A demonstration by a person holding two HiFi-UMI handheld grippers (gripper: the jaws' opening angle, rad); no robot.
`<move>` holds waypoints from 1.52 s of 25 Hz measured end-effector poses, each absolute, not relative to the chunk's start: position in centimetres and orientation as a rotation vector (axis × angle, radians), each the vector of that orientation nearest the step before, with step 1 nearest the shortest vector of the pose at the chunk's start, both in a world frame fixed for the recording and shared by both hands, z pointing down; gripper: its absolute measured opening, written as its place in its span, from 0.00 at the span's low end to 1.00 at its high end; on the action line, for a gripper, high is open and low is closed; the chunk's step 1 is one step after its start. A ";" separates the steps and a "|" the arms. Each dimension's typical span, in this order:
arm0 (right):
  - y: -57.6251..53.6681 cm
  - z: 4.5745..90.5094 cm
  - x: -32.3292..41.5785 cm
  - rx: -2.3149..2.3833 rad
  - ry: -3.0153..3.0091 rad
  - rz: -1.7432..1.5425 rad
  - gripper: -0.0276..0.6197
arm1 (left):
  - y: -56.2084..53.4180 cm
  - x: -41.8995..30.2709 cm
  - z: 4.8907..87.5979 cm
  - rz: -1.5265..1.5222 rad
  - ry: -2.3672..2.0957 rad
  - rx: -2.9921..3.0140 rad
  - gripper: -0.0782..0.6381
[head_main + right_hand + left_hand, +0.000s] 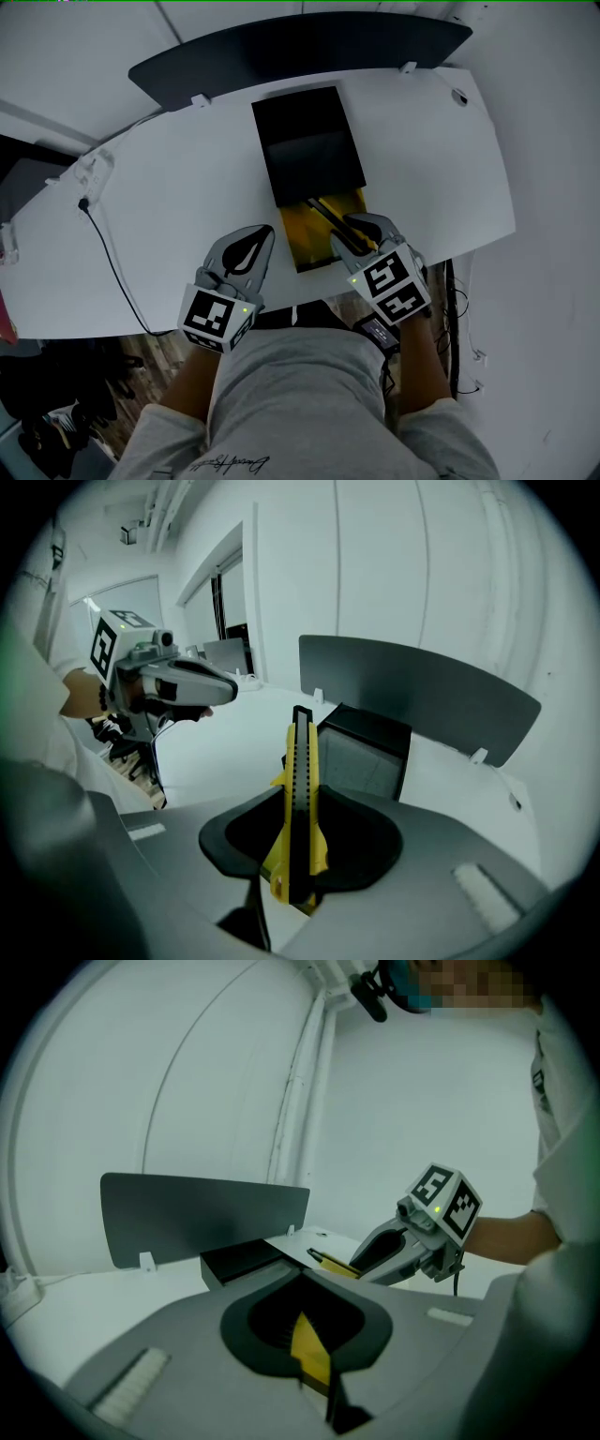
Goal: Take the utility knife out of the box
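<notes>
Firmly, the right gripper [350, 225] clamps the utility knife [298, 799]. The left gripper [264, 236] pinches the yellow box tray [309, 247], so a slow, straight lift should clear it.

This looks like an office: a curved white worktop [169, 187] with a dark divider screen [300, 47] clipped along its back edge, a black cable [111, 258] trailing across it, plain white walls [422, 1101], and a wood-pattern floor [141, 349].

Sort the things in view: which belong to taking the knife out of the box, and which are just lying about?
In the job: knife, clamped in the right gripper; box, its yellow tray edge pinched by the left gripper.
Lying about: cable; dark screen at the back of the table.
</notes>
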State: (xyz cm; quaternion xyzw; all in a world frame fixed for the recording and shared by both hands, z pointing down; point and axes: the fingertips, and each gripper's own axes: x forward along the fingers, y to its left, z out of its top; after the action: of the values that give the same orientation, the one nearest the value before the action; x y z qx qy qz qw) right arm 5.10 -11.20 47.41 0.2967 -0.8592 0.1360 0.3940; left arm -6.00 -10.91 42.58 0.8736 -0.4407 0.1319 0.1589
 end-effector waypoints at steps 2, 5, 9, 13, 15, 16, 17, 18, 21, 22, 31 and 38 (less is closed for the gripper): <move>-11.1 45.9 5.2 0.782 -2.214 0.346 0.24 | -11.1 -6.0 41.8 0.362 -1.269 2.504 0.11; -10.8 44.2 5.3 0.818 -2.252 0.340 0.24 | -11.1 -6.0 40.7 0.336 -1.276 2.511 0.11; -10.4 42.4 5.5 0.865 -2.286 0.344 0.25 | -10.8 -5.4 39.3 0.331 -1.266 2.548 0.11; -9.9 41.1 5.7 0.905 -2.326 0.360 0.25 | -10.4 -4.8 38.3 0.323 -1.265 2.567 0.11; -9.7 40.4 5.9 0.927 -2.343 0.364 0.24 | -10.2 -4.5 38.0 0.318 -1.265 2.570 0.11; -9.6 40.2 6.0 0.937 -2.351 0.368 0.24 | -10.1 -4.4 37.9 0.317 -1.265 2.573 0.11; -9.5 40.0 5.9 0.944 -2.360 0.376 0.25 | -9.9 -4.5 37.7 0.317 -1.265 2.576 0.11; -9.3 39.8 5.9 0.948 -2.370 0.386 0.24 | -9.7 -4.6 37.6 0.317 -1.266 2.577 0.11; -8.9 39.4 5.6 0.955 -2.394 0.402 0.25 | -9.4 -5.1 37.1 0.309 -1.281 2.570 0.11; -8.8 39.3 5.6 0.959 -2.397 0.404 0.24 | -9.3 -5.3 37.0 0.309 -1.288 2.567 0.11; -8.0 38.7 4.6 0.971 -2.422 0.422 0.25 | -8.7 -5.4 37.2 0.335 -1.272 2.569 0.11; -8.0 38.6 4.1 0.954 -2.429 0.421 0.25 | -9.1 -4.6 36.8 0.322 -1.255 2.584 0.11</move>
State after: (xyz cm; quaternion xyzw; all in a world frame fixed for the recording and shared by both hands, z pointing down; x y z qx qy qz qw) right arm 4.08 -8.01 38.55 0.3498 -0.8906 0.1542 0.2463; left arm -4.63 -9.11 36.81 0.8869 -0.4307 0.1106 0.1253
